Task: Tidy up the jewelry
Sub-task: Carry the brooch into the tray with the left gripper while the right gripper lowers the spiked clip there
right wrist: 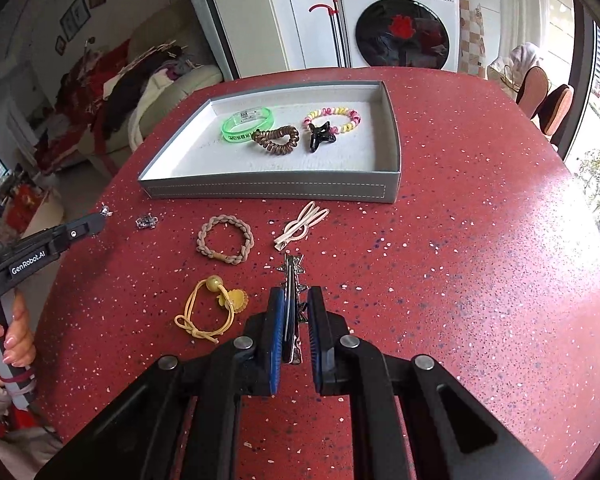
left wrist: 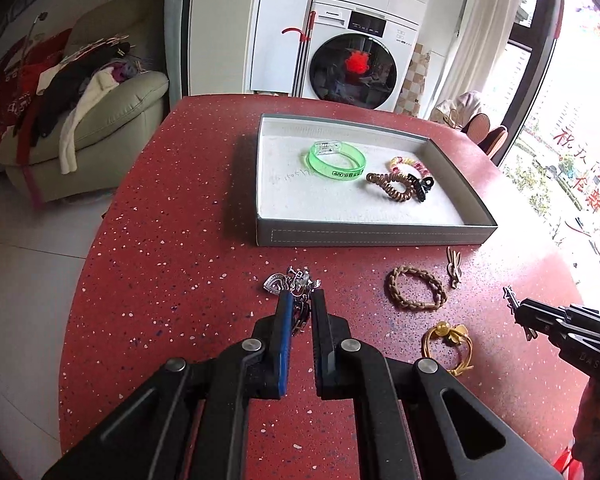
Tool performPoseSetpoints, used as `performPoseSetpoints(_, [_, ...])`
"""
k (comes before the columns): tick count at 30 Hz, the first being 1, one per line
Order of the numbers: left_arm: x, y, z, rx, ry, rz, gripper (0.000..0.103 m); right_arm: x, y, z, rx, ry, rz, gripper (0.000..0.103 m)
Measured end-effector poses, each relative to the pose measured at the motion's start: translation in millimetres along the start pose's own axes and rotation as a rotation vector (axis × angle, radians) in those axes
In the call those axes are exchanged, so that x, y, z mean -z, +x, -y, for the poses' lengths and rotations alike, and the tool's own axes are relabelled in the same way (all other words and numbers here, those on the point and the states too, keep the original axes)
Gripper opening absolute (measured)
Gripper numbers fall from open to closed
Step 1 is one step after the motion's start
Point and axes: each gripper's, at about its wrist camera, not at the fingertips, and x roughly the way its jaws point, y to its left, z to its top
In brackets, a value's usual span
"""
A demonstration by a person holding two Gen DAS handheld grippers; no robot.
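Observation:
My left gripper (left wrist: 300, 300) is shut on a silver charm chain (left wrist: 296, 280). Its heart pendant (left wrist: 274, 285) sticks out past the fingertips, just above the red table. From the right wrist view, the left gripper (right wrist: 102, 216) shows at the left with a hand on its grip. My right gripper (right wrist: 294, 294) is shut on a silver star hair clip (right wrist: 291, 276), held edge-on above the table. The grey tray (right wrist: 272, 191) with white lining holds a green bangle (right wrist: 246, 124), a brown spiral tie (right wrist: 276, 140), a pastel spiral tie (right wrist: 340, 114) and a black claw clip (right wrist: 320, 136).
Between the grippers and the tray, a braided beige hair tie (right wrist: 204, 236), a yellow tie with a bead (right wrist: 220, 292) and a pale hair clip (right wrist: 300, 226) lie on the table. A small silver piece (right wrist: 146, 222) lies near the left gripper's tip. The table's rounded edge drops off at the left.

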Motion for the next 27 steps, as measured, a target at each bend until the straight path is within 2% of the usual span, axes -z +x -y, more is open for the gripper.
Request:
performPoseSetpoints(7, [-22,-8,11,0.025,0.036,0.035,0.027,-26,-7,0,-0.033,0.039,0.038,0.013])
performPoseSetpoints(15, [-68,-4,17,0.064,0.041,0.073,0.027,-77,-7,5,-0.019,0.051,0.086,0.013])
performPoseSetpoints(27, [-129,43,22,0.051,0.044,0.072,0.027,-146,43,27,0.007,0.096,0.08,0.013])
